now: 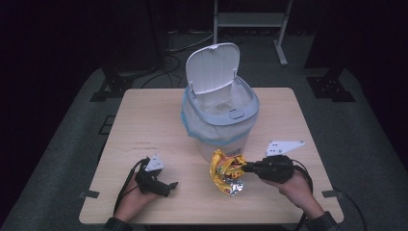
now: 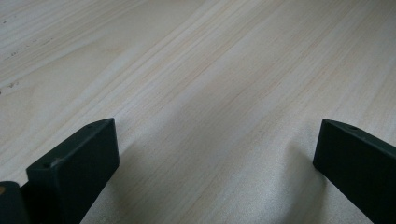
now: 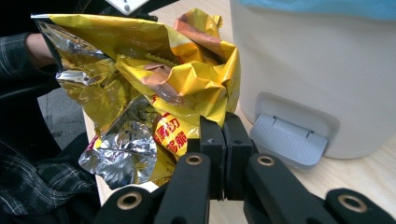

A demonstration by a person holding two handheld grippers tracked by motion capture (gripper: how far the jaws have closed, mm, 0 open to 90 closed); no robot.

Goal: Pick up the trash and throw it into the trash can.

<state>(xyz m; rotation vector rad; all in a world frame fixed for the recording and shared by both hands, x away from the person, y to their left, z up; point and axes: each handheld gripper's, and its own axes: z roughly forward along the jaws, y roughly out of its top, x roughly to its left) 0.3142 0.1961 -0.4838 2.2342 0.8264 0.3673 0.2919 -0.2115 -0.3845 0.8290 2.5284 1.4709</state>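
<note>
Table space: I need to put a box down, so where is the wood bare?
Bare light wooden table lies left of the white lidded bin, and also right of it. Crowded: the front middle, where the crumpled yellow foil wrapper sits by the right gripper.

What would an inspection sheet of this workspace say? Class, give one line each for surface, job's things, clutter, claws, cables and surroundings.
Surface: pale wooden table, bare at the left.
Job's things: crumpled yellow snack bag; white bin, lid up, liner fitted, pedal toward the person.
Clutter: nothing seen.
Claws: right claw shut on the snack bag; left claw open over the table.
Cables: black leads trail from both claws; more lie on the floor beyond the table.
Surroundings: dark room, grey floor, metal stands behind.
</note>
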